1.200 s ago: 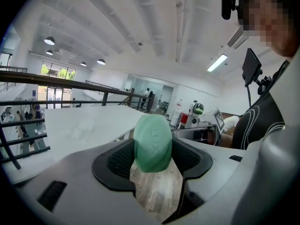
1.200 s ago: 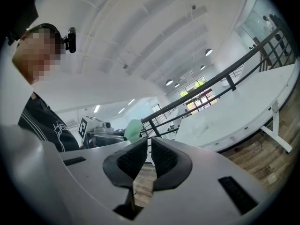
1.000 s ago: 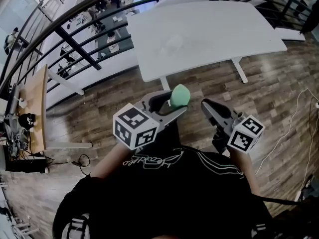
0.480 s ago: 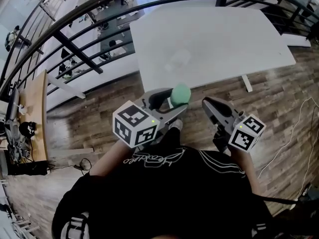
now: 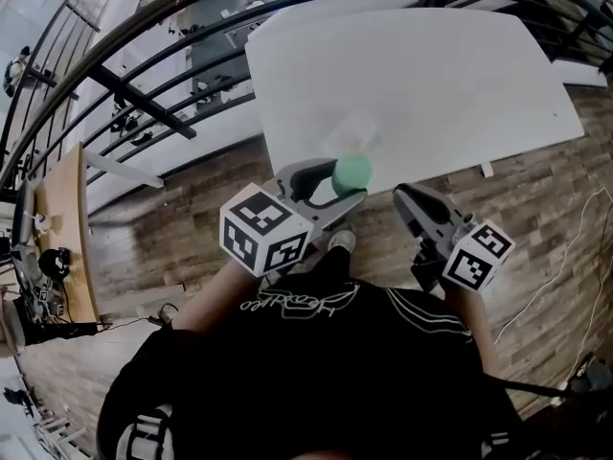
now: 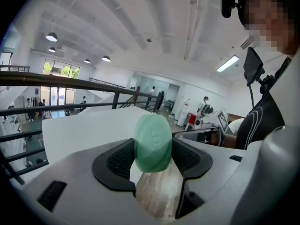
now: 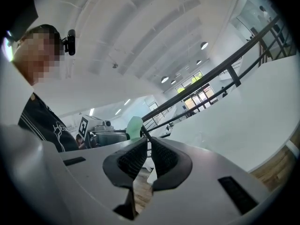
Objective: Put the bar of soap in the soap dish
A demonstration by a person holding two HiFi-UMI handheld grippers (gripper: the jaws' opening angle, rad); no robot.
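A rounded green bar of soap (image 5: 352, 172) is clamped between the black pads of my left gripper (image 5: 337, 188), held in the air just before the near edge of the white table (image 5: 431, 75). In the left gripper view the soap (image 6: 153, 143) stands on end between the jaws of that gripper (image 6: 153, 154). A faint clear thing (image 5: 352, 128), perhaps the soap dish, lies on the table just beyond the soap. My right gripper (image 5: 402, 199) hovers to the right, jaws together and holding nothing. The right gripper view shows its pads (image 7: 149, 144) closed and the soap (image 7: 135, 125) off to the left.
A dark metal railing (image 5: 144, 36) curves behind and left of the table, with a lower floor beyond it. Wooden flooring (image 5: 536, 209) lies below. A wooden desk (image 5: 67, 218) stands at far left. A cable (image 5: 565, 247) trails on the floor at right.
Both grippers have moved forward towards the table, which now lies closer and larger in the head view. The soap stays clamped in the left gripper.
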